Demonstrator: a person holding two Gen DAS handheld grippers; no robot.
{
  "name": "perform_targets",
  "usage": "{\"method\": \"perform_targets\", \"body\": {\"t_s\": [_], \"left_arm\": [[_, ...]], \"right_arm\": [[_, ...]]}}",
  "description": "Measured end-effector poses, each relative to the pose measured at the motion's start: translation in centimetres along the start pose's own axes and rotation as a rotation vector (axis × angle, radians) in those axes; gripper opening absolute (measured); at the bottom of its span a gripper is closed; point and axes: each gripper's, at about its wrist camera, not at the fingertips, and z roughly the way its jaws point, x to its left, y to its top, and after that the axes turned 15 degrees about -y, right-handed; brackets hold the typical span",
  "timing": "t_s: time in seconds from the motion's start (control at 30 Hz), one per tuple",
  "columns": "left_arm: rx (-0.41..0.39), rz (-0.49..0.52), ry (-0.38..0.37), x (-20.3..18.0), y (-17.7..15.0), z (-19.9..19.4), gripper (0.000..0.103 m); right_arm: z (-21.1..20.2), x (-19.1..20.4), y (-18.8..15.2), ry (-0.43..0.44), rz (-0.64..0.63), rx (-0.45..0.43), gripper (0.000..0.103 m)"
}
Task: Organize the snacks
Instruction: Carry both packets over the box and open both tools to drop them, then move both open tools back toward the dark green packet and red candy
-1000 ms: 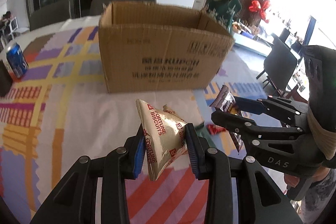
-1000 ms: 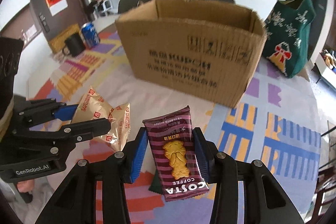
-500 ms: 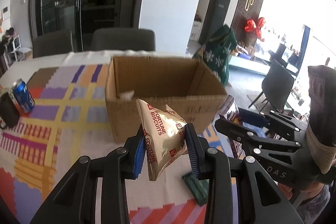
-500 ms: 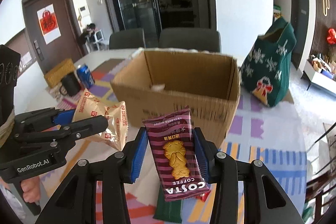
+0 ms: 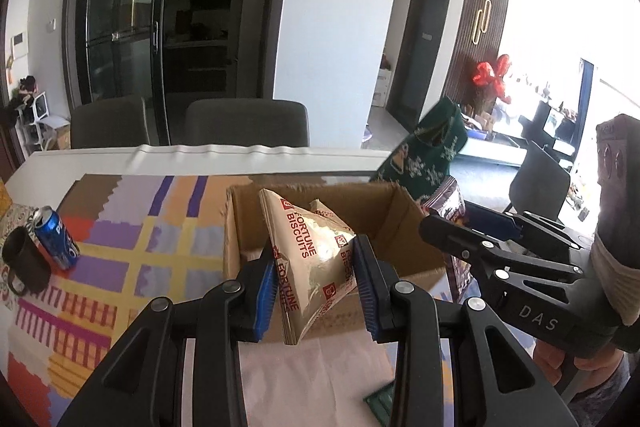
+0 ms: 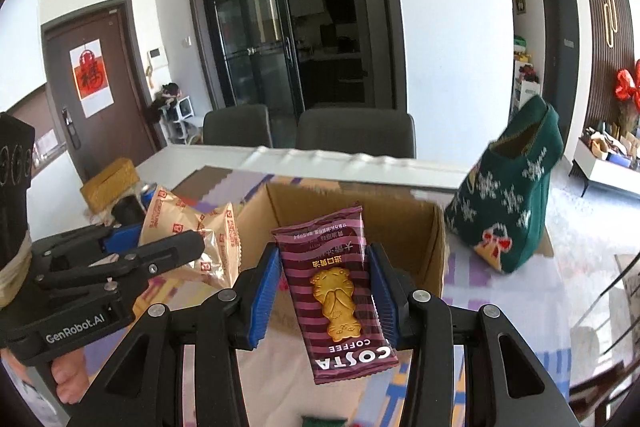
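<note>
My left gripper [image 5: 316,287] is shut on a gold Fortune Biscuits packet [image 5: 308,259] and holds it in the air at the near wall of the open cardboard box [image 5: 240,227]. My right gripper [image 6: 326,295] is shut on a maroon Costa Coffee biscuit packet [image 6: 332,291], also raised in front of the box [image 6: 436,251]. The right gripper shows at the right of the left wrist view [image 5: 448,227], and the left gripper with its gold packet [image 6: 188,227] at the left of the right wrist view. I cannot see the box floor.
A blue soda can [image 5: 54,239] and a dark mug [image 5: 24,267] stand at the left on the patterned tablecloth [image 5: 120,267]. A green Christmas bag [image 6: 516,211] stands right of the box. A green packet [image 5: 382,403] lies near my grippers. Chairs [image 5: 248,123] stand behind the table.
Both grippers have risen with their packets and moved towards the box. I now look over its near rim into the opening.
</note>
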Motion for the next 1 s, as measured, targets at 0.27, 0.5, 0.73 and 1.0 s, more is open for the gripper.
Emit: {"method": "perform_targets", "body": {"t_s": [0.27, 0.5, 0.73, 1.0], "left_arm": [[0.001, -0.016, -0.005, 1.9, 1.9, 2.1, 0.036], [0.042, -0.01, 0.008, 3.2, 2.2, 4.9, 0.036], [0.09, 0.006, 0.042, 3.8, 2.0, 7.6, 0.039], [0.1, 0.018, 0.104, 3.9, 1.6, 7.7, 0.061]], "right_arm": [[2.7, 0.2, 2.7, -0.004, 0.004, -0.008, 0.045], [5.4, 0.2, 3.2, -0.023, -0.011, 0.02, 0.045], [7.7, 0.0, 2.6, -0.04, -0.02, 0.067, 0.045], [8.4, -0.5, 1.9, -0.079, -0.026, 0.087, 0.069]]}}
